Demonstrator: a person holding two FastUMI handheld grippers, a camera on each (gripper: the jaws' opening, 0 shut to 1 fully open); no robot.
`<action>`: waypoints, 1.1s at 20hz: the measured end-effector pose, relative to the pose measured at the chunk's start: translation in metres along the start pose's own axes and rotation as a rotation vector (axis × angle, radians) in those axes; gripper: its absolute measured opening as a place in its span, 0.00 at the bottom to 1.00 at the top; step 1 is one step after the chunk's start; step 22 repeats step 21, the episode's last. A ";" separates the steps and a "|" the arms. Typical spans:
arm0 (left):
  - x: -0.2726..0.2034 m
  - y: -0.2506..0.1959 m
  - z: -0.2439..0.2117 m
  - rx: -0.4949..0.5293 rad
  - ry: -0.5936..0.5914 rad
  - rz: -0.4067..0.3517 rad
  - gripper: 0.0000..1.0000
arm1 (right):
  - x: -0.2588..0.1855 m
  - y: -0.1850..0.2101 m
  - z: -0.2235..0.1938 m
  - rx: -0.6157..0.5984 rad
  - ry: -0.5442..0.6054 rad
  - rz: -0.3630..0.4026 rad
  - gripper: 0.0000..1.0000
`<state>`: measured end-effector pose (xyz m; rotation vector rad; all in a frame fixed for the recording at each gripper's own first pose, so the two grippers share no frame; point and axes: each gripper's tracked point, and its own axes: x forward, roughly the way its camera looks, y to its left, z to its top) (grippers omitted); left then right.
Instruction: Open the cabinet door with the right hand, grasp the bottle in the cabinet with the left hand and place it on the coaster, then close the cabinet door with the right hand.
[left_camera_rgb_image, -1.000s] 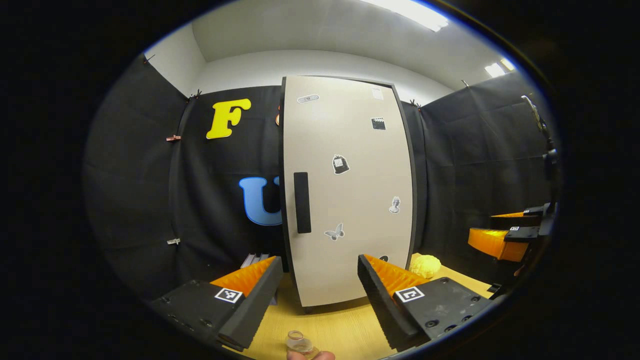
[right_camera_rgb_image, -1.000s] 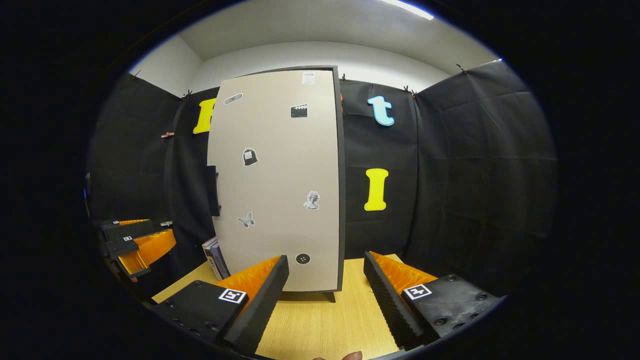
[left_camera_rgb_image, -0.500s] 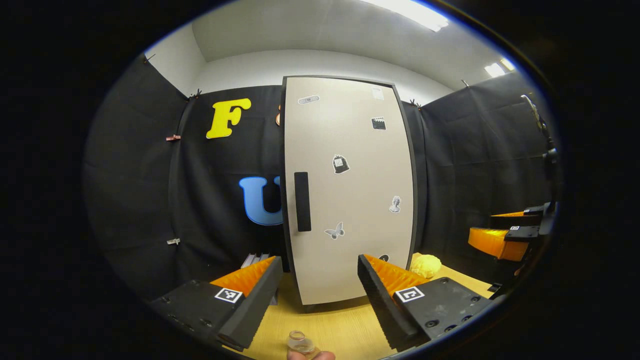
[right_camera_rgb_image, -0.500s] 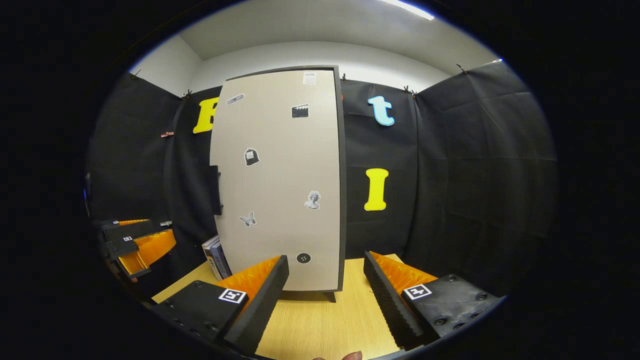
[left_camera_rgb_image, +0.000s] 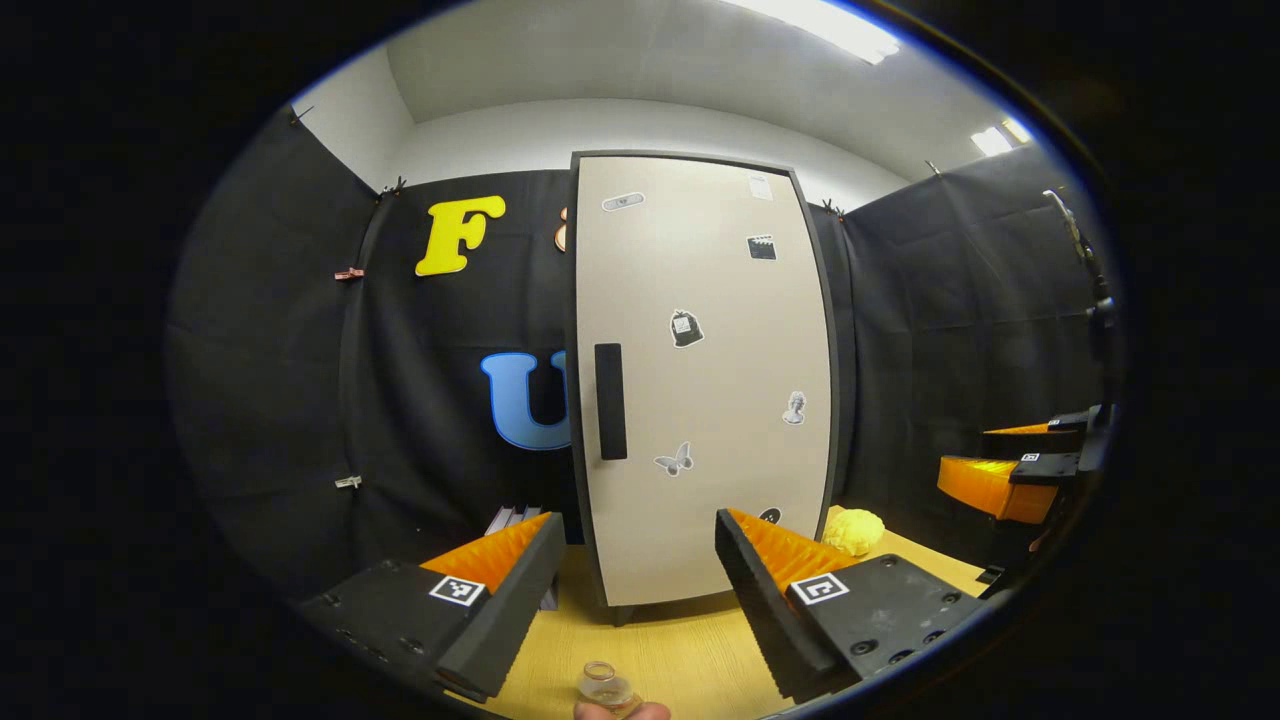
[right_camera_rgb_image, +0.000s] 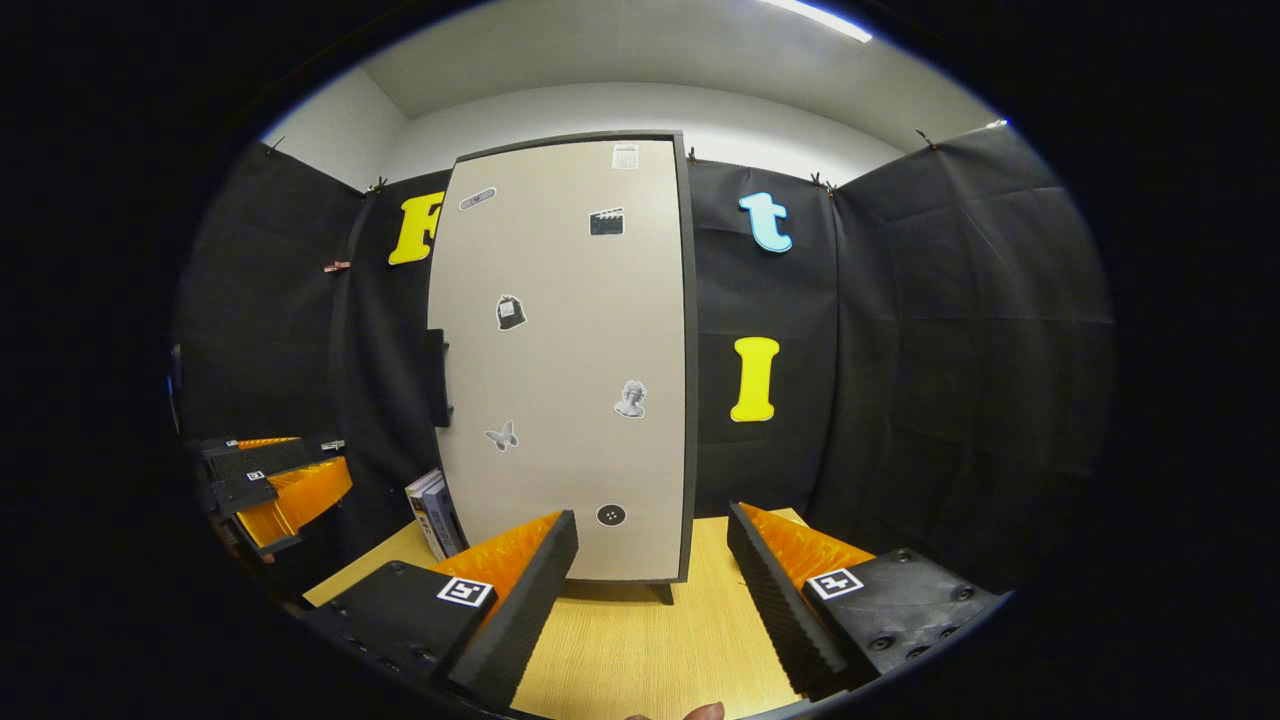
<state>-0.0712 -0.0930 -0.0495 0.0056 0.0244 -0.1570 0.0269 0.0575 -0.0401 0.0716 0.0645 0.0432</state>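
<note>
The tall beige cabinet door with a black vertical handle stands on the wooden table, flat against the cabinet front as far as I can tell. The right gripper view has the same door and its handle side-on. A small clear bottle stands upright at the near edge of the table, below my open left gripper; whatever lies under it is hidden. My right gripper is open and empty, a short way in front of the door's lower right part.
A yellow spongy lump lies right of the cabinet's foot. Books lean at its left side. The right gripper shows far right in the left gripper view. The left gripper shows far left in the right gripper view. A fingertip pokes in beside the bottle.
The door has swung a little further in toward the cabinet, its handle edge drifting right. Both grippers stay open and have hardly moved; the bottle has not moved.
</note>
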 end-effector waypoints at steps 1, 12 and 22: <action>0.000 0.000 0.000 0.000 -0.001 0.000 0.95 | 0.000 0.000 0.000 -0.001 0.000 0.000 0.98; 0.000 0.002 0.000 0.002 0.001 0.001 0.95 | 0.001 0.001 0.000 -0.003 0.001 0.002 0.98; 0.005 -0.002 -0.002 0.005 0.003 0.002 0.95 | 0.004 -0.001 0.000 -0.005 0.000 0.001 0.98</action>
